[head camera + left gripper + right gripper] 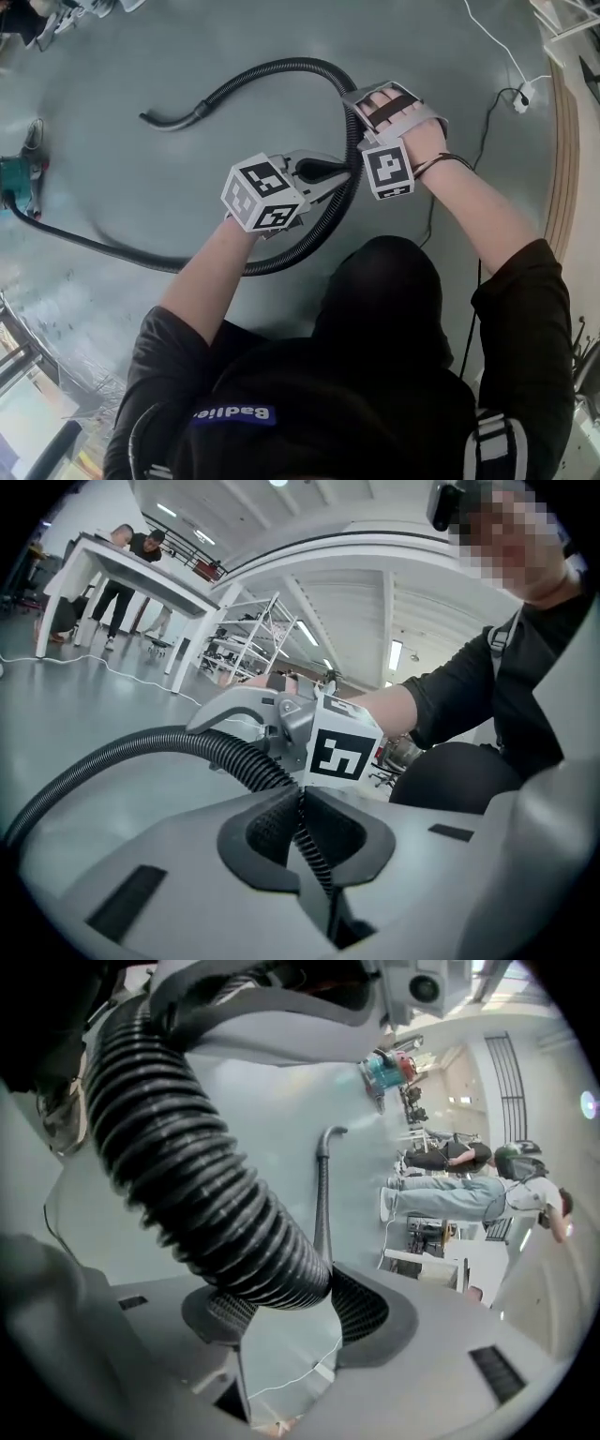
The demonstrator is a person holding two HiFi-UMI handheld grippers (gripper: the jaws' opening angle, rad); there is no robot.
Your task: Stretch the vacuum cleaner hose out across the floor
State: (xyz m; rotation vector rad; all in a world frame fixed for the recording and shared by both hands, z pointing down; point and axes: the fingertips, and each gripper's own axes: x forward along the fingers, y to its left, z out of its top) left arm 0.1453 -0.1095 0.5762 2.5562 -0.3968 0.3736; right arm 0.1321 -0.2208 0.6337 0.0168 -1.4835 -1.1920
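A black ribbed vacuum hose (pixel 281 67) loops over the grey floor from the teal vacuum cleaner (pixel 19 178) at the left, round in front of me, and back to its curved nozzle end (pixel 164 119). My right gripper (pixel 356 117) is shut on the hose at the right side of the loop; in the right gripper view the hose (pixel 178 1157) sits between both pads (pixel 361 1302). My left gripper (pixel 328 172) is just left of that stretch. Its jaws are shut, pads together, nothing between them (pixel 302 794), and the hose (pixel 122 757) runs just beyond their tips.
A white cable with a plug (pixel 520 94) and a black cable (pixel 483 131) lie on the floor at the right, beside a wooden edge (pixel 561 169). People stand at a white table (pixel 122 564) further off. Metal framing (pixel 19 375) is at the lower left.
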